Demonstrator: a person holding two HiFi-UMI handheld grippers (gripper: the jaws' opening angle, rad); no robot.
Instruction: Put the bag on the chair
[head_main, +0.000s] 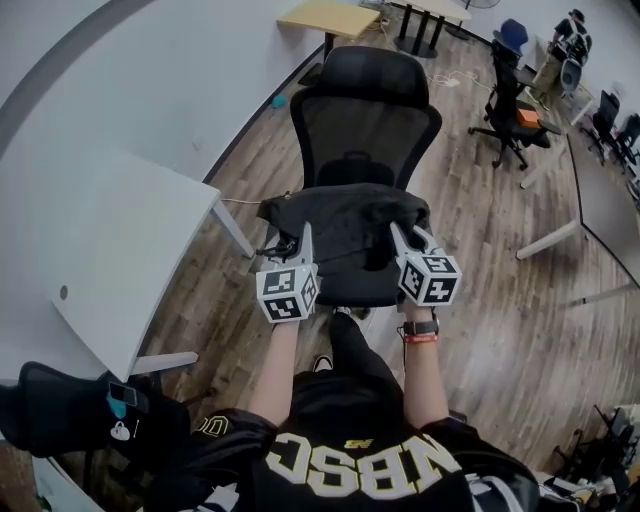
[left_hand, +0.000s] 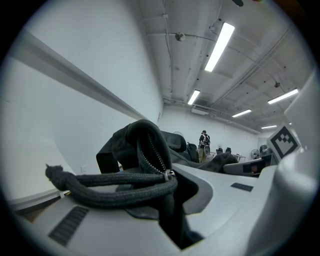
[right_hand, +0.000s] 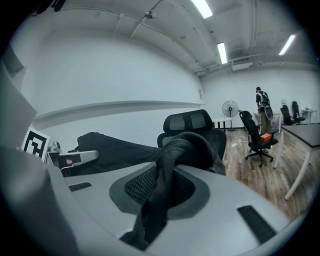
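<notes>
A black bag (head_main: 345, 225) lies spread over the seat of a black mesh office chair (head_main: 366, 110) in the head view. My left gripper (head_main: 297, 248) is shut on the bag's left edge, where a zipper and a black cord (left_hand: 120, 182) show between the jaws. My right gripper (head_main: 405, 245) is shut on the bag's right edge, a fold of black fabric (right_hand: 170, 180) pinched between its jaws. The left gripper's marker cube (head_main: 288, 292) and the right one's cube (head_main: 430, 278) sit just in front of the seat. The chair's headrest (right_hand: 187, 120) shows behind the fabric.
A white table (head_main: 90, 250) stands at the left, its corner close to the chair. Another black bag (head_main: 70, 415) lies at the lower left. More office chairs (head_main: 505, 100) and desks (head_main: 330, 18) stand at the back right on the wood floor (head_main: 510, 320).
</notes>
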